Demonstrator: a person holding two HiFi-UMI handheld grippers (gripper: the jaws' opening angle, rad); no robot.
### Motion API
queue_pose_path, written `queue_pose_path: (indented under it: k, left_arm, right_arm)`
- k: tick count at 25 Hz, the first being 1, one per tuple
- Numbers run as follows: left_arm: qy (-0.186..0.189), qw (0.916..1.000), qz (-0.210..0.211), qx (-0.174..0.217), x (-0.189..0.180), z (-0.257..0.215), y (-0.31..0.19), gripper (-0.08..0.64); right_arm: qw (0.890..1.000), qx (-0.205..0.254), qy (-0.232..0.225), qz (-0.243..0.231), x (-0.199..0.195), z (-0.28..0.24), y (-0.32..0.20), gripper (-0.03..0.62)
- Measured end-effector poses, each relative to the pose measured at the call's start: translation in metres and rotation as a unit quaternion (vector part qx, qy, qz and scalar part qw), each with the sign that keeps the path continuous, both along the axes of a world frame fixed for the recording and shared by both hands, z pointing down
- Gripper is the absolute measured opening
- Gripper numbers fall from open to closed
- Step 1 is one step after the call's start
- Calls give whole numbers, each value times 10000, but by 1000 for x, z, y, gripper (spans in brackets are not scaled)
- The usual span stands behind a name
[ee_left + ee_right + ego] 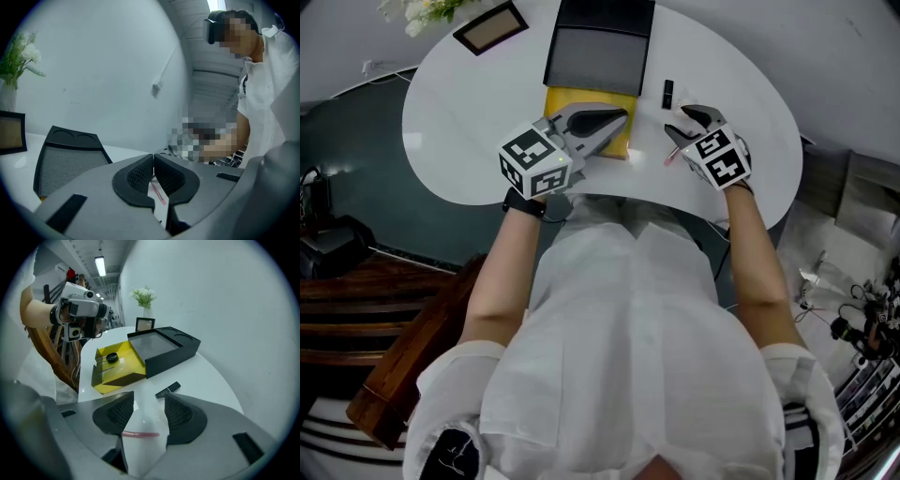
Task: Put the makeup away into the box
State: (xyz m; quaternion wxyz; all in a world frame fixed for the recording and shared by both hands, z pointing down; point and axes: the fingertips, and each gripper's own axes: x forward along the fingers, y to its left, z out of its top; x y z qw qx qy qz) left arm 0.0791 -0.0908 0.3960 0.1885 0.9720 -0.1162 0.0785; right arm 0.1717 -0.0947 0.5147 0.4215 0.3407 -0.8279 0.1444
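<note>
Makeup is lying in two places: a round black compact is already sitting inside the yellow box, while a thin pink stick and a short black tube are resting on the white worktop just beside it. The right hand-held gripper is hovering over the pink stick with its jaws standing wide apart, the stick lying crosswise beneath them and not yet touched. The left hand-held gripper is hanging over the yellow box with its jaws pressed together on nothing. Trouble, as I judge it, is waiting in the pick itself: the stick is looking slim and is lying flat on a smooth surface, so pads closing a little high or off-centre could be rolling it away or squeezing it out sideways, perhaps toward the worktop's rim. The black tube is lying close beyond the jaws and could be getting nudged too.
</note>
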Motion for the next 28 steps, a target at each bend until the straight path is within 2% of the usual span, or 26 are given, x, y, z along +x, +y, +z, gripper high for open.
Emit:
queue_pose_path:
  k: [3, 6, 9, 12, 14, 20, 28]
  left_arm:
    - [-284, 9994, 113, 130, 16, 6, 2, 21]
    - [-928, 9940, 332, 481, 32, 18, 6, 21]
    - [-1539, 9816, 631, 937, 46, 34, 11, 18]
    - [-2096, 9654, 819, 1321, 54, 48, 13, 18]
    - [-2342, 9565, 911, 1484, 58, 55, 15, 18]
    - [-2695, 9401, 1163, 1735, 61, 68, 23, 18]
    - [-2726, 9380, 1133, 1816, 53, 70, 22, 18]
  right_arm:
    - [9999, -26, 18, 136, 17, 7, -1, 204]
    - [9997, -80, -1, 251, 30, 12, -2, 204]
    - [9991, -162, -17, 397, 42, 17, -5, 204]
    - [9980, -252, -125, 573, 49, 21, -9, 205]
    - [9970, -305, -194, 691, 52, 23, -12, 205]
    - [9935, -462, -355, 979, 51, 30, -23, 206]
    - [9849, -725, -416, 1517, 49, 48, -42, 206]
